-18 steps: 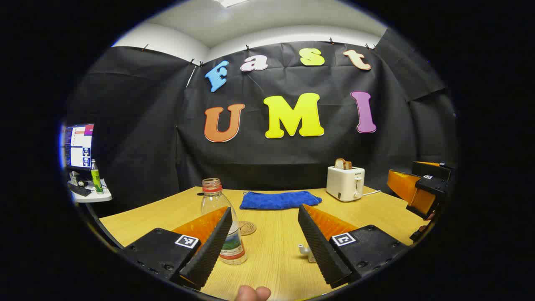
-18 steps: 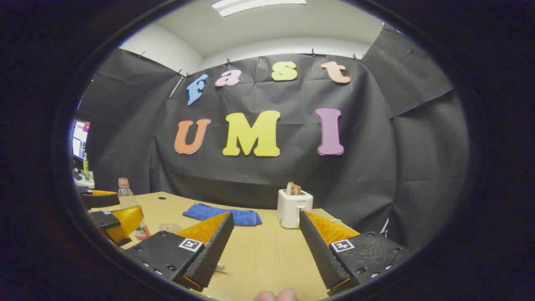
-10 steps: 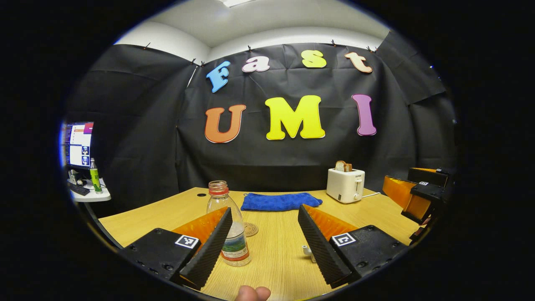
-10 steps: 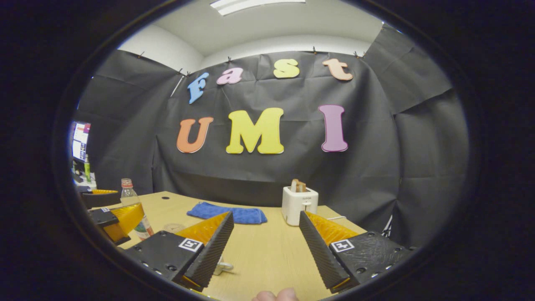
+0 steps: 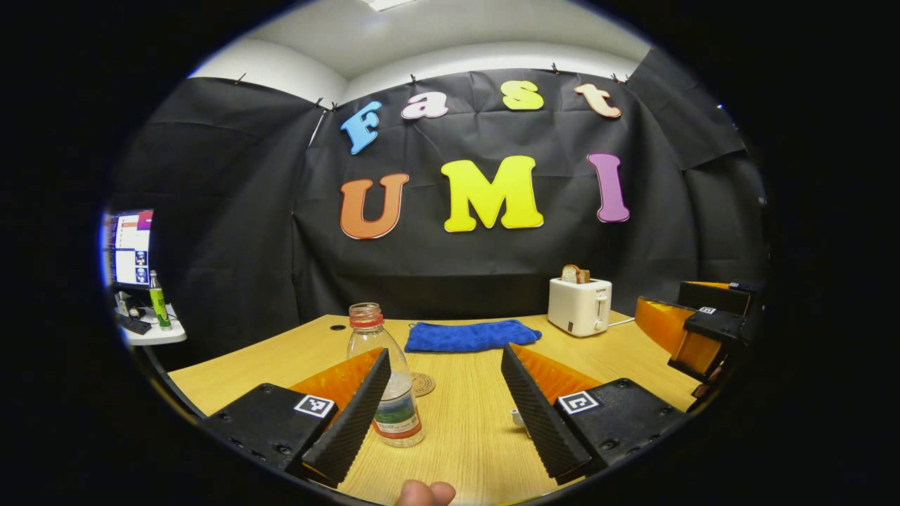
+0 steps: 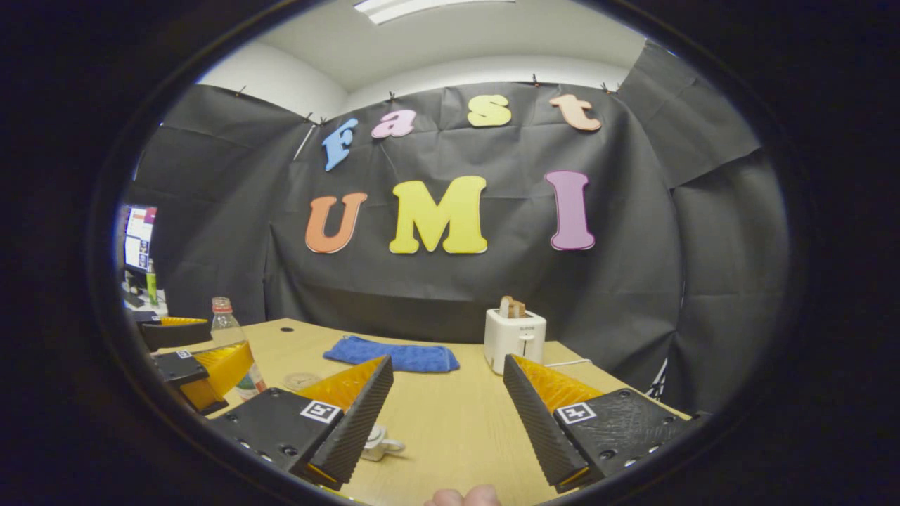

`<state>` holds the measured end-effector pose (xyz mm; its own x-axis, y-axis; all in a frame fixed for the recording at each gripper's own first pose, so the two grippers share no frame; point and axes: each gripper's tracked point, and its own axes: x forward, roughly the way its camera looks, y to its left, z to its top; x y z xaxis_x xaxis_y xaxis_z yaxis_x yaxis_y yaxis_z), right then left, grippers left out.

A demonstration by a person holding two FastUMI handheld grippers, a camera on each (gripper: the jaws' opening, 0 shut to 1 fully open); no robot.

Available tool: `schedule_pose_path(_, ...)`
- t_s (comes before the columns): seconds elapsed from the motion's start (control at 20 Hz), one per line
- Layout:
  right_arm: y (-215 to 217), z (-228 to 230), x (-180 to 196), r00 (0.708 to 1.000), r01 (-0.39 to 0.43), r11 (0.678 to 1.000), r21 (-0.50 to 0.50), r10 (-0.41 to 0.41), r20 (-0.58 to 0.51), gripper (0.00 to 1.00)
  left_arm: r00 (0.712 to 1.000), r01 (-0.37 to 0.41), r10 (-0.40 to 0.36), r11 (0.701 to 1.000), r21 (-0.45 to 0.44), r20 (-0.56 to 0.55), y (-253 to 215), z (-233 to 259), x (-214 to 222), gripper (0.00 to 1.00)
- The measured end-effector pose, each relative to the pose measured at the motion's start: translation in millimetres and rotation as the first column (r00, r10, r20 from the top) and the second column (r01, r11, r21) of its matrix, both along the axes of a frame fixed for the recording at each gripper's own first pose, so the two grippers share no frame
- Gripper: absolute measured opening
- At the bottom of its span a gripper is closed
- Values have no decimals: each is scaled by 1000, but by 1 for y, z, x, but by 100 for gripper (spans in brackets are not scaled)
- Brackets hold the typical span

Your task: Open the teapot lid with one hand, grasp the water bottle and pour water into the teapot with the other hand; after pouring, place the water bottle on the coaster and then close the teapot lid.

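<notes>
At lower centre of the left gripper view, the left gripper (image 5: 441, 411) is held wide open above the table (image 5: 464, 450), nothing being grasped; the water bottle (image 5: 385, 383) is seen upright and uncapped just behind its left finger, with some water in the lower part. The coaster (image 5: 422, 384) lies just beside the bottle, bare. At lower centre of the right gripper view, the right gripper (image 6: 439, 422) is likewise held open and empty, and the teapot (image 6: 378, 443) is glimpsed behind its left finger; whether the lid is on cannot be told. The approach step is judged to be in hand: the lid must be reached next and the bottle centred between the fingers.
</notes>
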<state>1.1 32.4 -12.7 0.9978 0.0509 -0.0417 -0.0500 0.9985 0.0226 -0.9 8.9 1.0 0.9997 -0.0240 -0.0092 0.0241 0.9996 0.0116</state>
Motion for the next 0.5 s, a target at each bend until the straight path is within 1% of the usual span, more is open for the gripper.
schedule_pose_path(0.05, 1, -2, 0, 1000, -3, 1000, 5, 3, -7, 97, 1000, -1, 1, 1000, 1, -2, 1, 0, -1, 99)
schedule_pose_path(0.1, 3, -5, 0, 1000, -9, 1000, 11, 9, -16, 95, 1000, 0, 0, 1000, 2, -3, 1, -1, -2, 99)
schedule_pose_path(0.15, 6, -8, -1, 1000, -18, 1000, 17, 18, -24, 95, 1000, 0, 0, 1000, 2, -6, 3, -2, -3, 99)
schedule_pose_path(0.2, 9, -12, -1, 999, -25, 999, 21, 26, -31, 97, 1000, -2, 2, 1000, 3, -7, 4, -2, -3, 99)
schedule_pose_path(0.3, 16, -21, -1, 998, -40, 999, 15, 41, -48, 97, 1000, -3, 3, 1000, 3, -7, 6, -3, -4, 99)
schedule_pose_path(0.35, 20, -25, -1, 997, -51, 999, 10, 51, -57, 95, 1000, -3, 3, 1000, 0, -8, 6, -3, -6, 99)
schedule_pose_path(0.4, 25, -31, -2, 996, -63, 998, 7, 64, -68, 97, 1000, 1, -1, 1000, -4, -15, 6, -6, -7, 99)
schedule_pose_path(0.45, 31, -36, -1, 994, -77, 997, 6, 77, -77, 97, 1000, 1, -1, 1000, -10, -20, 7, -9, -7, 99)
schedule_pose_path(0.5, 36, -41, -1, 992, -89, 996, 7, 89, -84, 95, 1000, -1, 1, 1000, -16, -26, 9, -11, -8, 99)
